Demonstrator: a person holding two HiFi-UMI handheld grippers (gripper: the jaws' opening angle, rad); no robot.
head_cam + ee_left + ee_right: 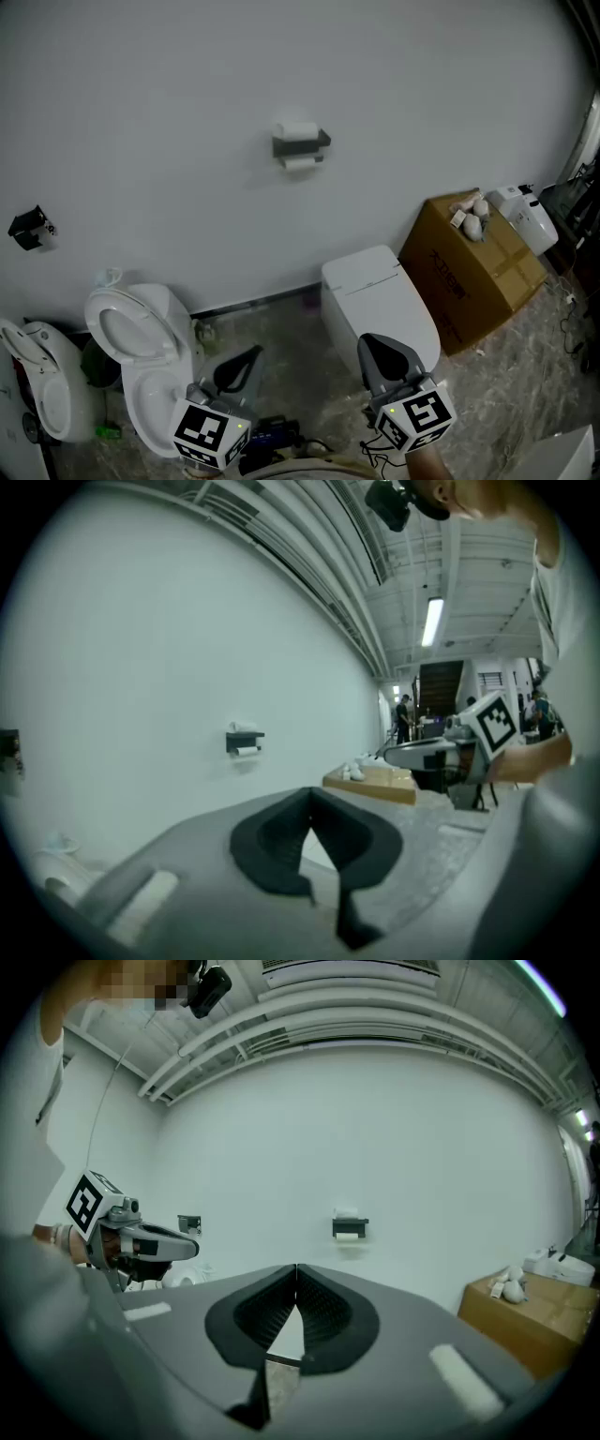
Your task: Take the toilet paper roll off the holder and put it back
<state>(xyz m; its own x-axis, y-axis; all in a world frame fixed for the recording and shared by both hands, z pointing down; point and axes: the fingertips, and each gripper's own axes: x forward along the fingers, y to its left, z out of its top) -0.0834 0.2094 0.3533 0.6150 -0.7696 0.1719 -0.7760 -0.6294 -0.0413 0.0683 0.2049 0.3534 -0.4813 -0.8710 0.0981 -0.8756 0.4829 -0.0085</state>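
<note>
head view, toilet paper roll (pixel 300 163) in wall holder (pixel 302 144)

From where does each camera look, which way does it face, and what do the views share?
Head view: on the person's head, looking down at the paper holder; left tool and right tool show below.
Left gripper view: on the left tool, facing the wall; own shut jaws, right tool and right hand at right.
Right gripper view: on the right tool, facing the paper holder; own shut jaws, left tool at left.
Shared: all three show the paper holder.
</note>
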